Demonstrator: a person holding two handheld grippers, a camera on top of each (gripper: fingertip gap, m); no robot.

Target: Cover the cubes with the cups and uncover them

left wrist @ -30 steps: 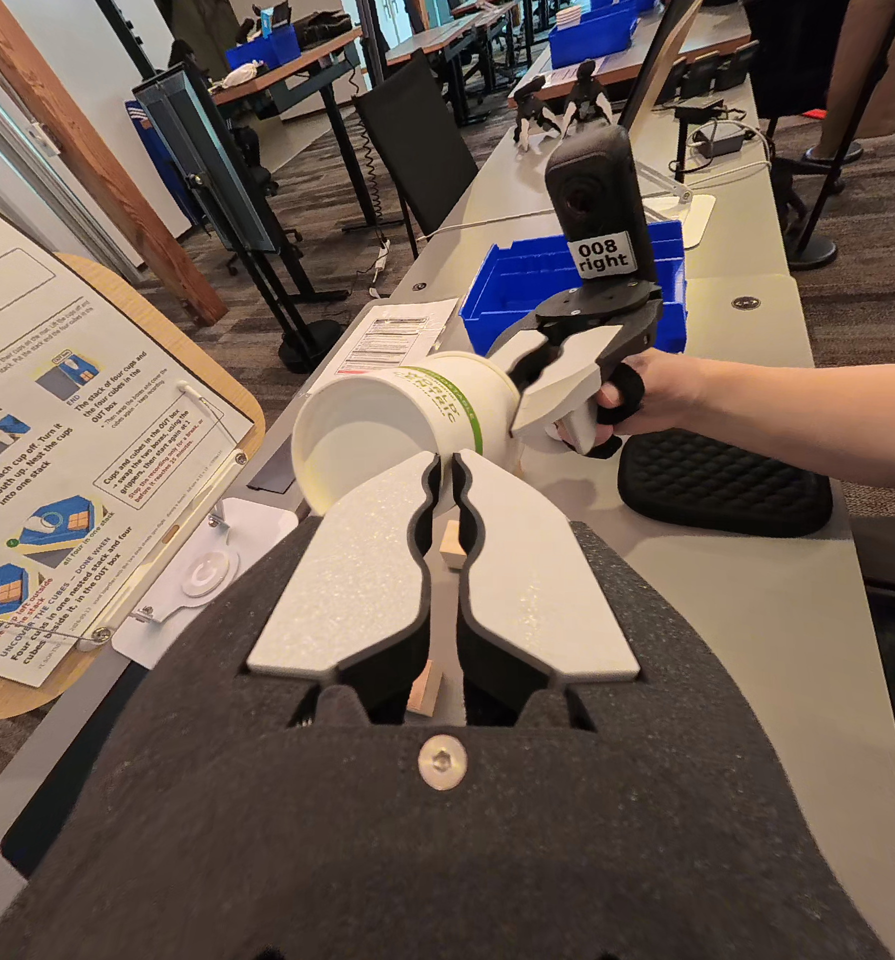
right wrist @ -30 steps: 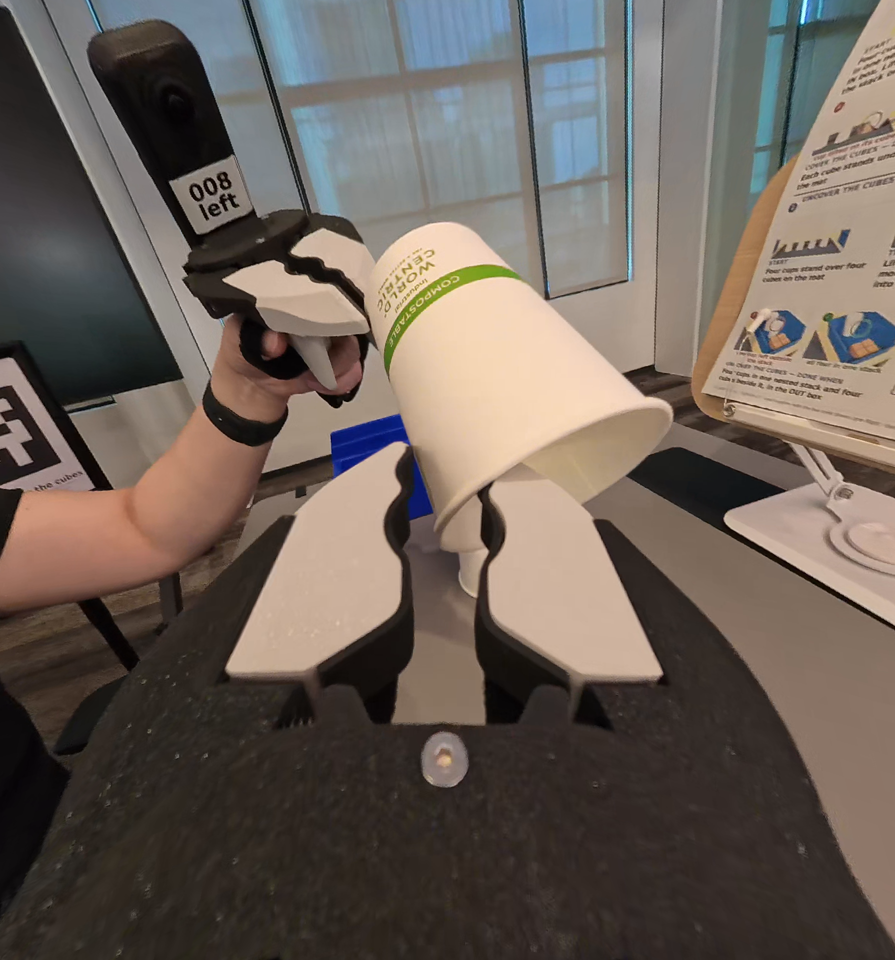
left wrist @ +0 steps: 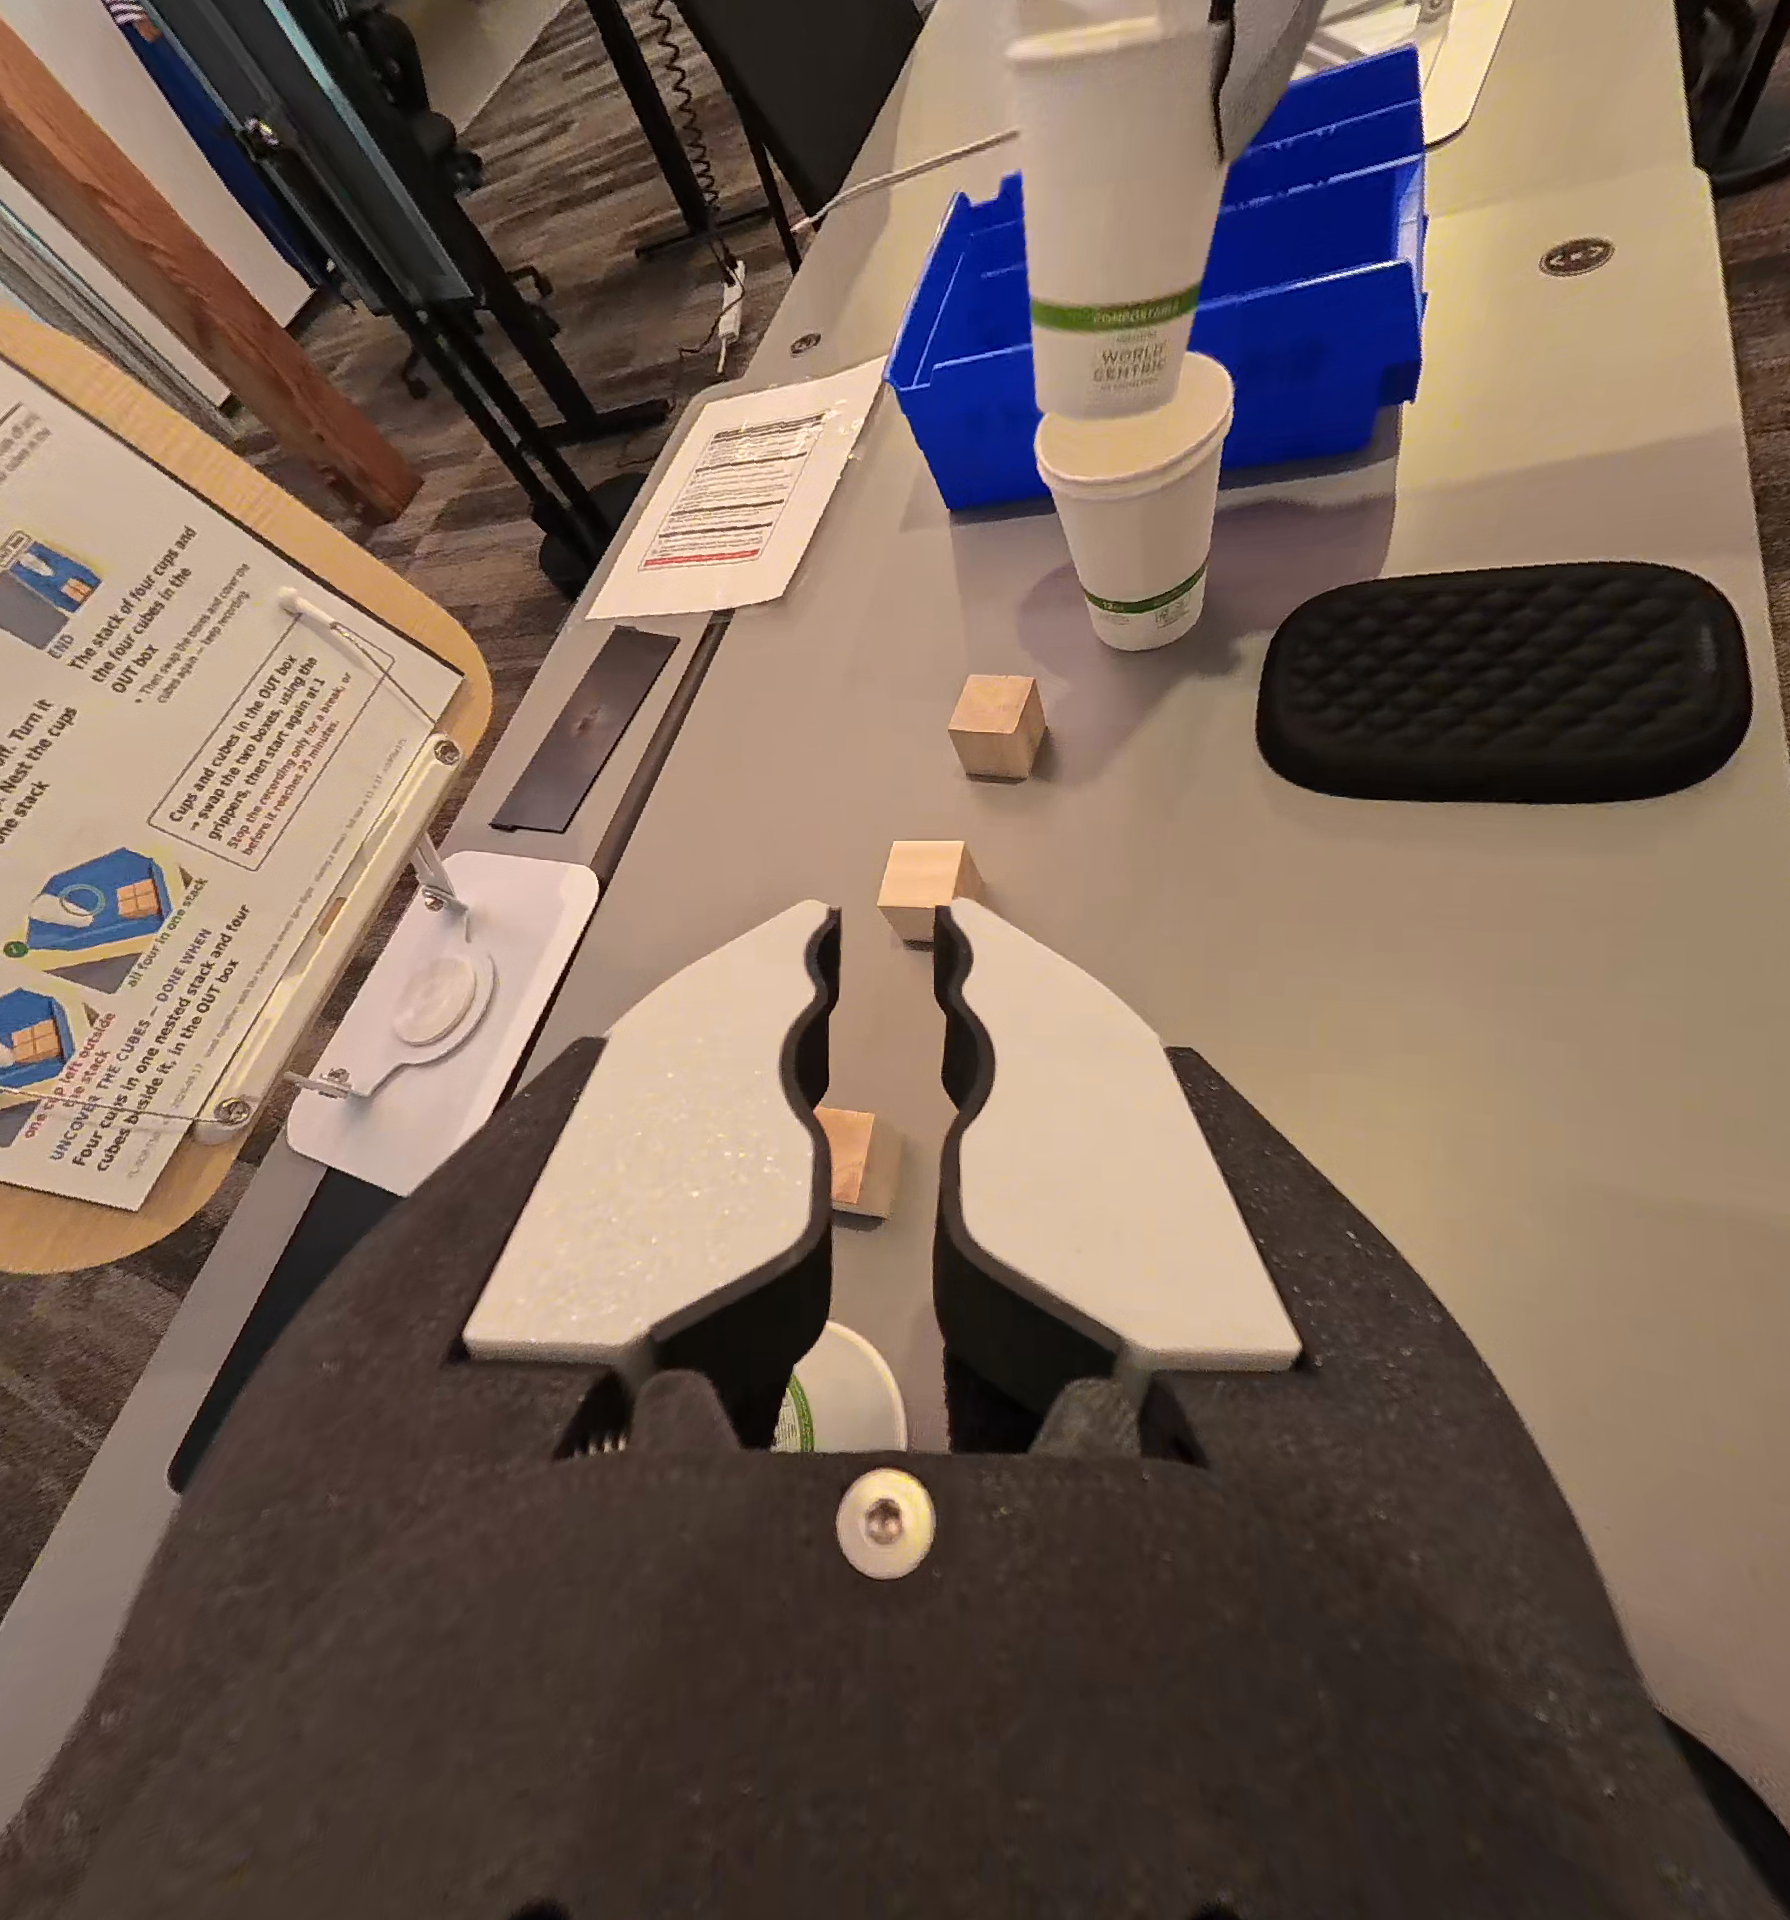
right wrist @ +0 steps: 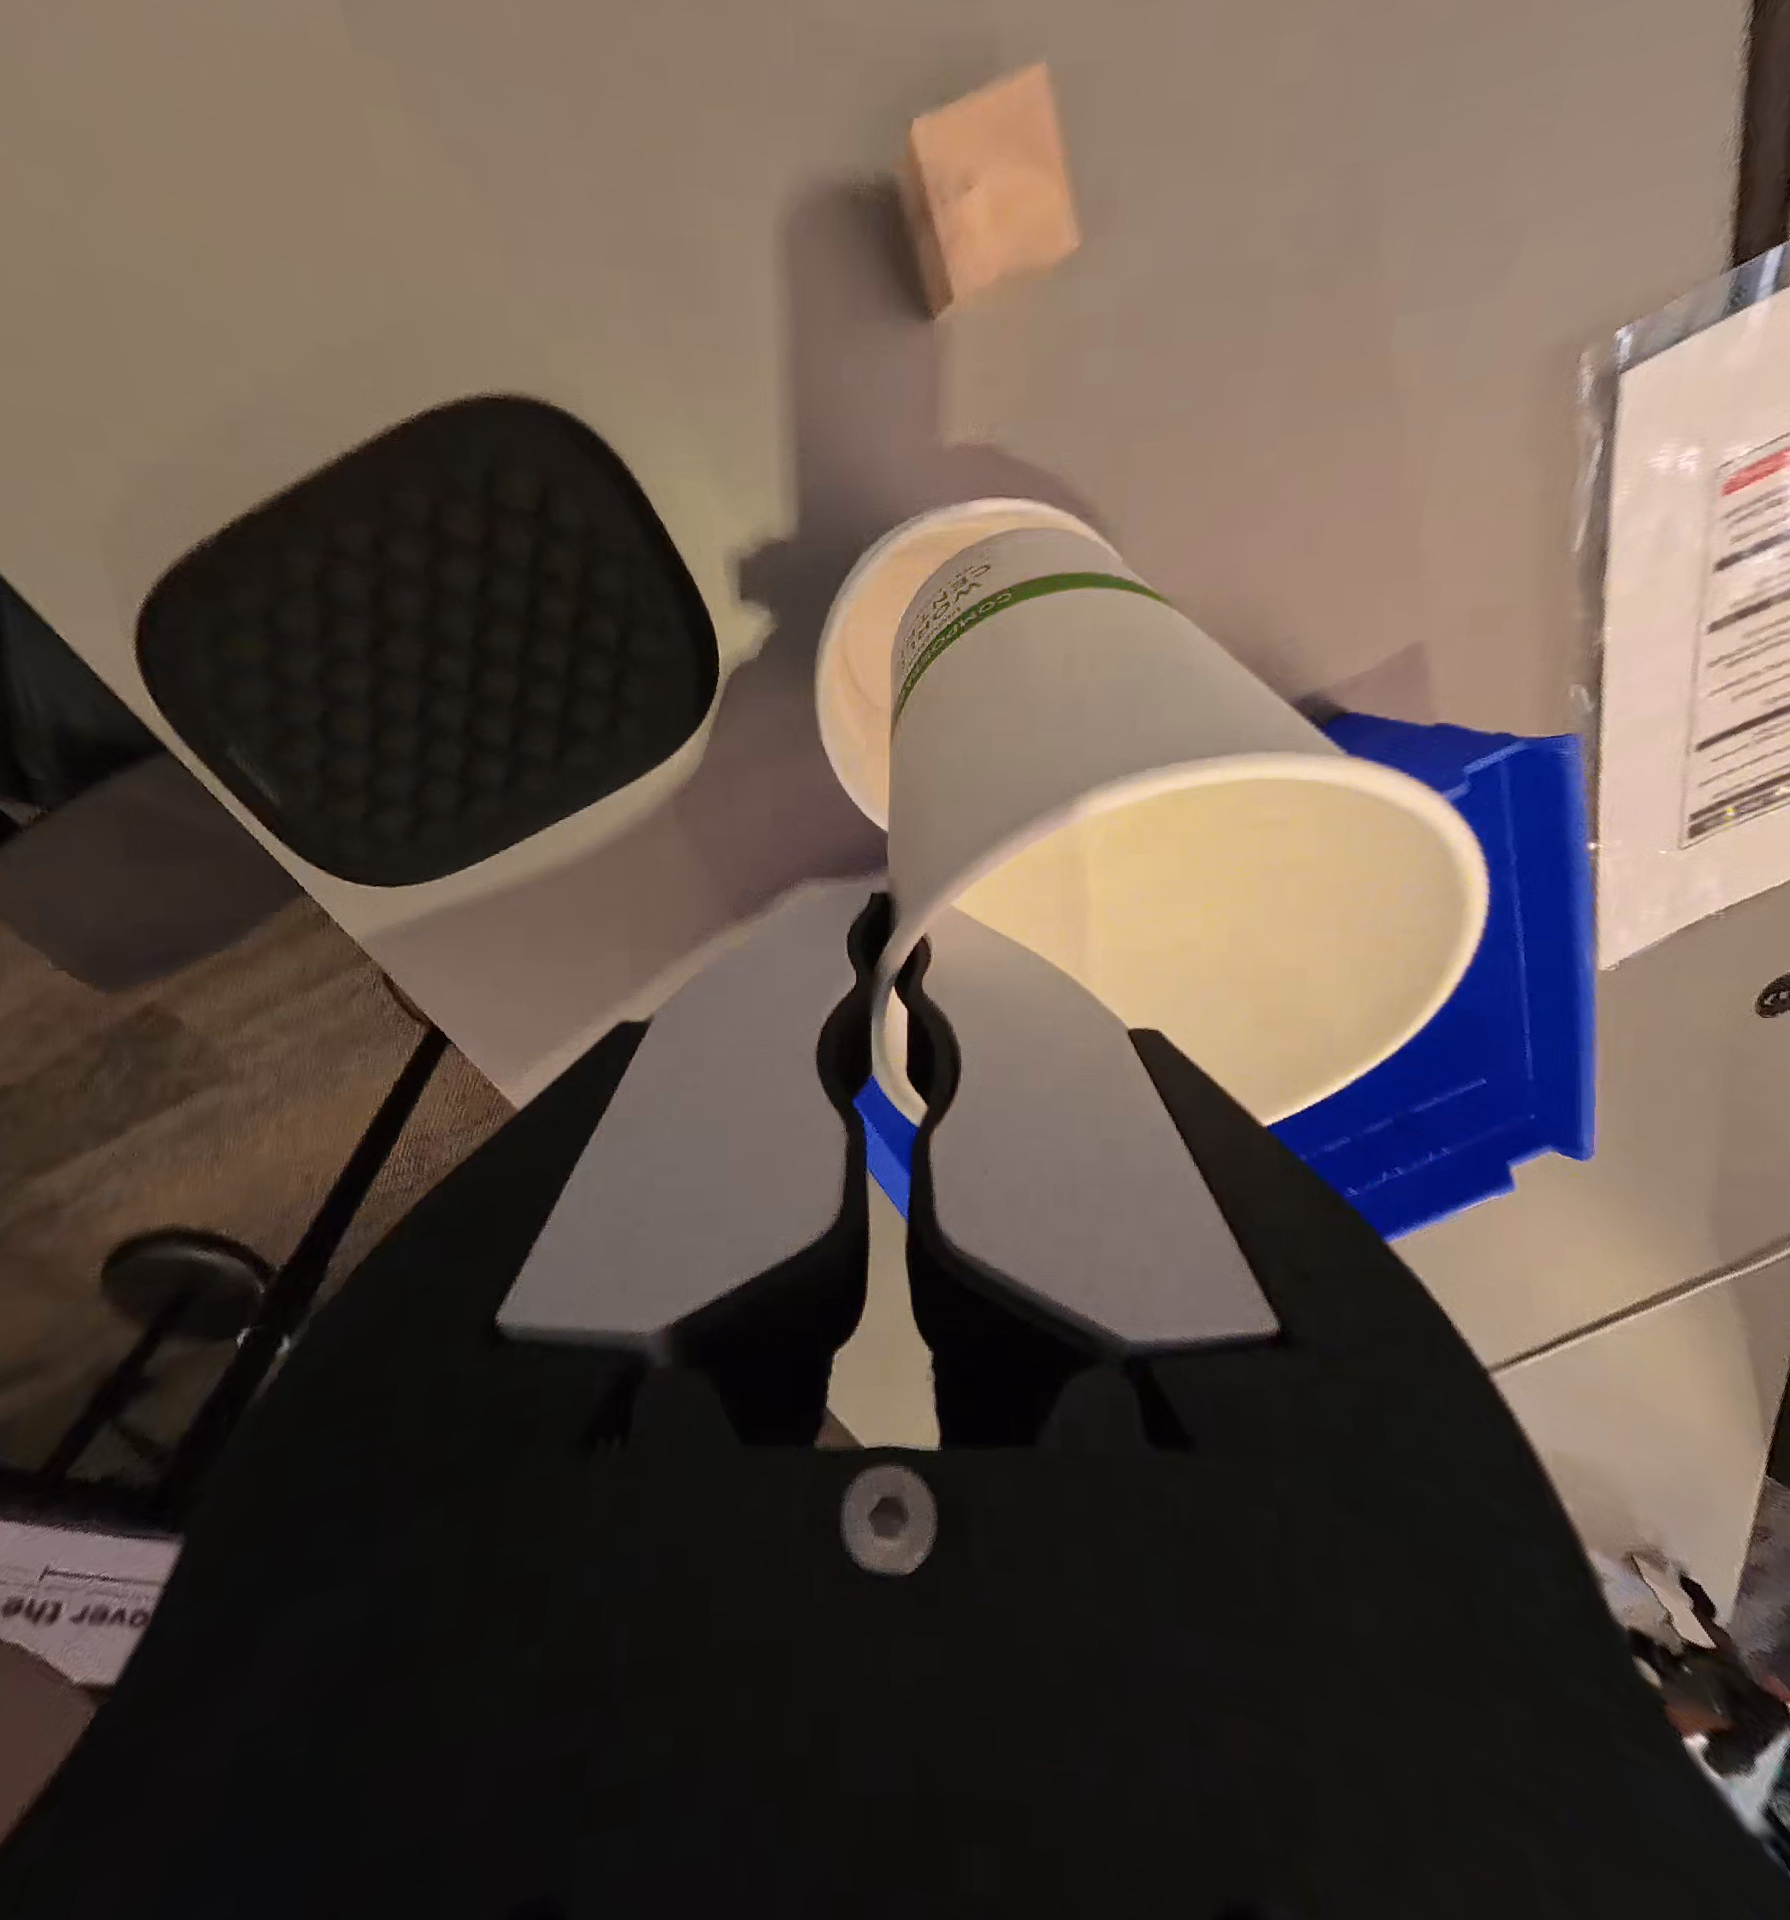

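The right gripper (right wrist: pixel 896 940), clenched on the rim of a paper cup (left wrist: pixel 1114 208), hangs it above the upright cup (left wrist: pixel 1140 520) on the table (left wrist: pixel 1390 1039); nesting calls for centring first, while the left gripper (left wrist: pixel 883 920) hovers parted, empty, over the cubes (left wrist: pixel 995 724).

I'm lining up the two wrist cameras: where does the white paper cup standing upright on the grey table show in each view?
Left wrist view: the standing white paper cup sits upper centre, mouth up, in front of the blue plastic bin, with the held white paper cup just above it.
Right wrist view: centre, seen from above, largely hidden behind the held cup; only its rim shows.
Shared landmark: the black quilted pad.
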